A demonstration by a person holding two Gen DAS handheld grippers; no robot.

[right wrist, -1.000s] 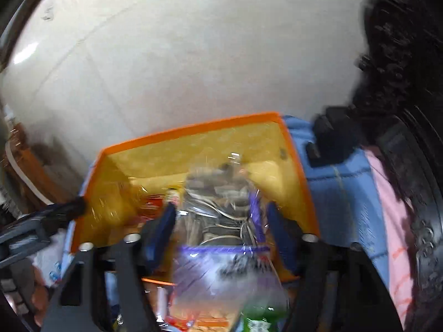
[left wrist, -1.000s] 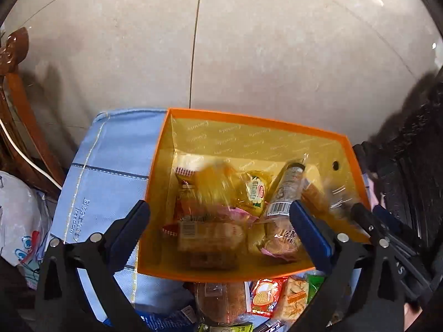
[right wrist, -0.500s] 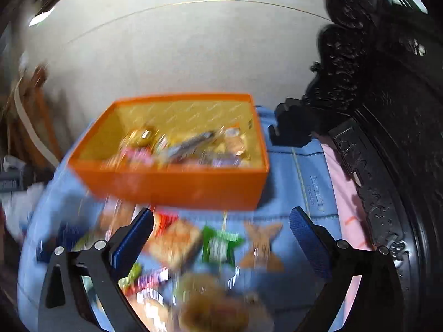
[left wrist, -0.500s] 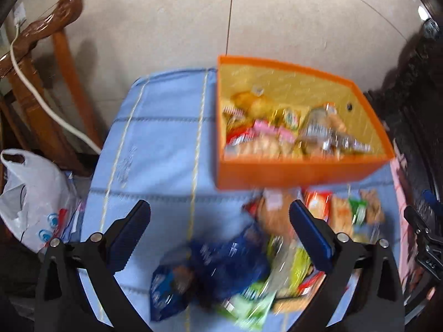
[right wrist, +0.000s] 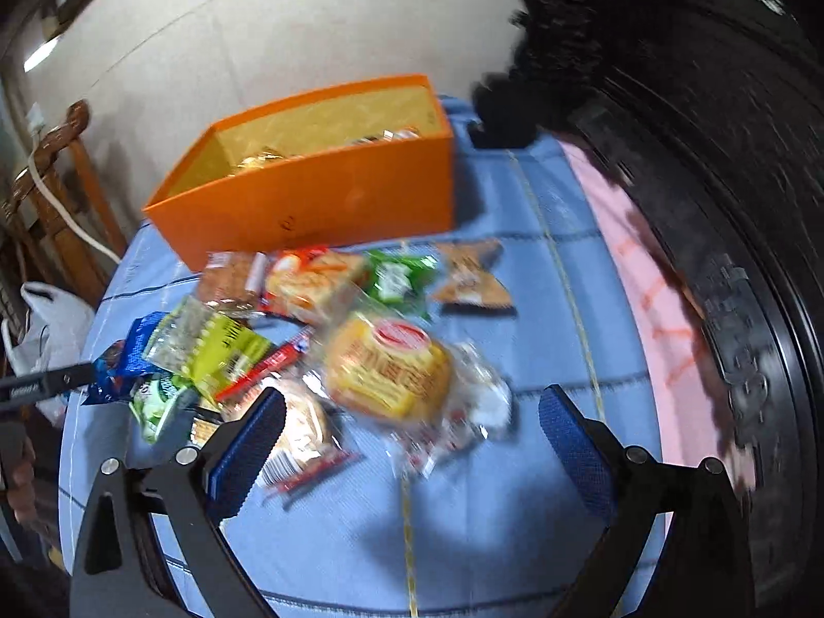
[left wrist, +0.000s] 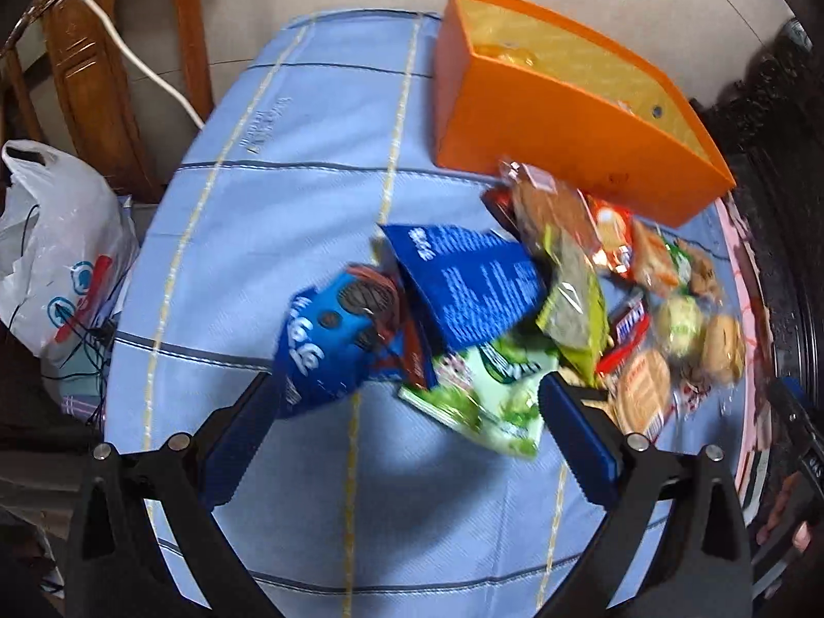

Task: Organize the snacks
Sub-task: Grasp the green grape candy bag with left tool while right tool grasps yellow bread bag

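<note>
An orange box (left wrist: 577, 154) (right wrist: 319, 195) with a few snacks inside stands at the far side of a blue cloth. Several loose snacks lie in a heap before it. My left gripper (left wrist: 409, 414) hangs open above the heap's near edge, close to a blue cookie bag (left wrist: 335, 340) and a green-and-white packet (left wrist: 489, 396). My right gripper (right wrist: 412, 430) is open, empty, over a yellow round cake in clear wrap (right wrist: 391, 373). A second wrapped pastry (right wrist: 304, 432) lies by its left finger. A yellow-green packet (right wrist: 221, 350) sits further left.
A wooden chair (left wrist: 87, 67) with a white cable and a white plastic bag (left wrist: 56, 242) stand left of the table. Dark carved furniture (right wrist: 695, 154) rises along the right. A pink cloth edge (right wrist: 644, 319) runs beside the blue cloth (left wrist: 288, 216).
Both grippers pulled back from over the orange box to the snack heap nearer me. The right gripper let go of a clear wrapped snack into the box and now stands wide and empty.
</note>
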